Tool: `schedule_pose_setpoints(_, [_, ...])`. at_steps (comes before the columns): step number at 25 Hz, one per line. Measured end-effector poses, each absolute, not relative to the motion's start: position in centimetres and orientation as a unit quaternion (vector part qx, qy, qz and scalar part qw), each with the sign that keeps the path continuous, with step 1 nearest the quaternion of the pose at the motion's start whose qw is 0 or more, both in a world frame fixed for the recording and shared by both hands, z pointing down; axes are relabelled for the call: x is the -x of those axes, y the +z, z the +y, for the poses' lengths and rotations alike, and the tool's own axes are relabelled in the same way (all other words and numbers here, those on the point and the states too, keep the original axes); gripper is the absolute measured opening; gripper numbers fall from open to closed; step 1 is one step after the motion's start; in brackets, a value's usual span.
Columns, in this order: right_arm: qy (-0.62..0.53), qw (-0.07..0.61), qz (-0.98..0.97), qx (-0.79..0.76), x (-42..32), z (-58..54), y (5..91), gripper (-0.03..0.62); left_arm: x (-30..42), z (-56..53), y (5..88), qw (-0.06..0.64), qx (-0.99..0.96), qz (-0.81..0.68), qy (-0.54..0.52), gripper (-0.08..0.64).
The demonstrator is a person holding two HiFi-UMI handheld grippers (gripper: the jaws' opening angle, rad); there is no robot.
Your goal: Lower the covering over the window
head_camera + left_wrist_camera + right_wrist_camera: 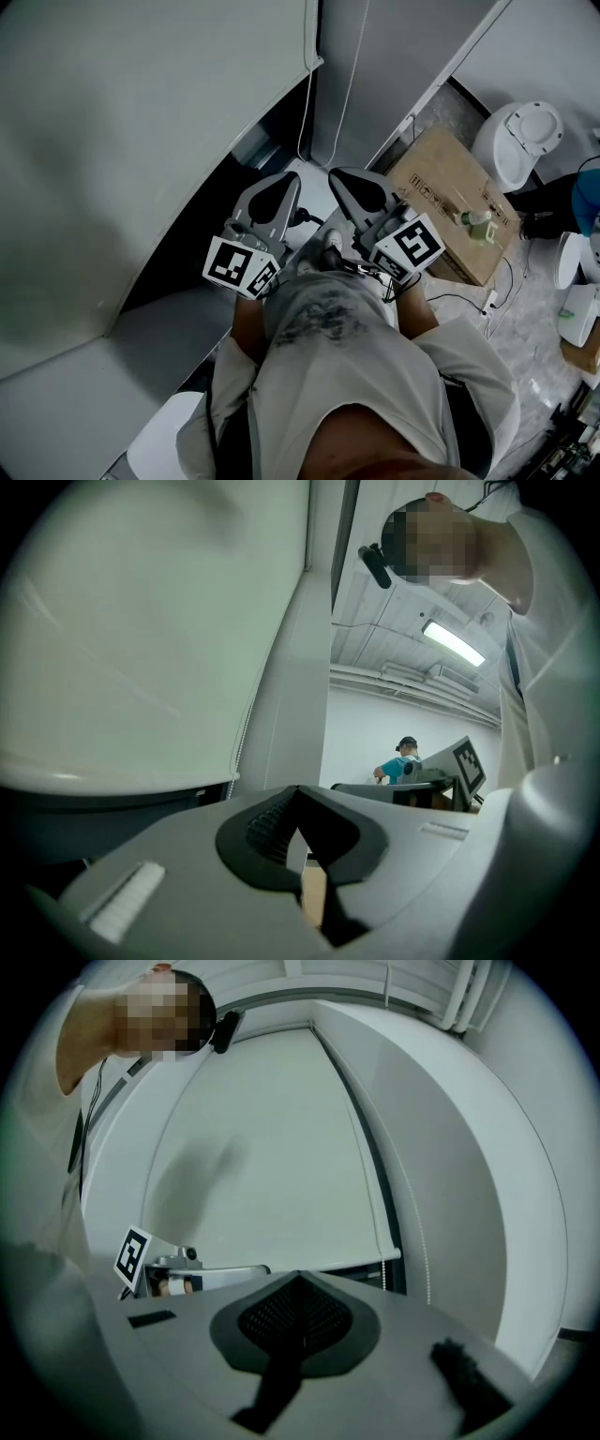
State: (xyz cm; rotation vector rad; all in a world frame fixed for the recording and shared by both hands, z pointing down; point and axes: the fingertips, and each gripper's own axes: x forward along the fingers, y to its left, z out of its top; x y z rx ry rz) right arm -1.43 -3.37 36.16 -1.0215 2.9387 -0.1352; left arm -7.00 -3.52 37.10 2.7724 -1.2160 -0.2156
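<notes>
Pale-walled room with a grey floor, viewed steeply from above the operator's shoulders. Item one: roller blind (141, 141), off-white, hanging over the window and already drawn most of the way down; bottom rail (375, 1260) just short of the sill (159, 337), only a dark strip of uncovered window (197, 234) left beneath. By judgement, task near its end, a short pull remaining. Item two: bead chain (305, 112), thin, hanging down the blind's right edge against the wall, near both tools; presumably the control for the blind, hence the crowding at this side. Item three: left gripper (286, 183), held level, tongs pressed together, nothing discernible between the pads. Item four: right gripper (342, 180), likewise level and clamped fully together; chain in its own view (424, 1241) off to the right of the tips rather than between them, so no grip on it confirmable. Both tools side by side at about sill height, probably placed for hand-over-hand pulling on the chain. Marker cubes (242, 265) at the rear of each tool, turned up toward the head camera. Further out: cardboard box (450, 202) on the floor to the right, small bottle (476, 225) standing on it; neither involved in the work.
</notes>
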Motion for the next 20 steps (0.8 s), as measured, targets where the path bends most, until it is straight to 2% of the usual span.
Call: schedule_pose_setpoints(20, [-0.042,0.013,0.945,0.323,1.6,-1.7,35.5,0.015,8.0,-1.9,36.5,0.049,-0.902,-0.422,-0.073,0.006])
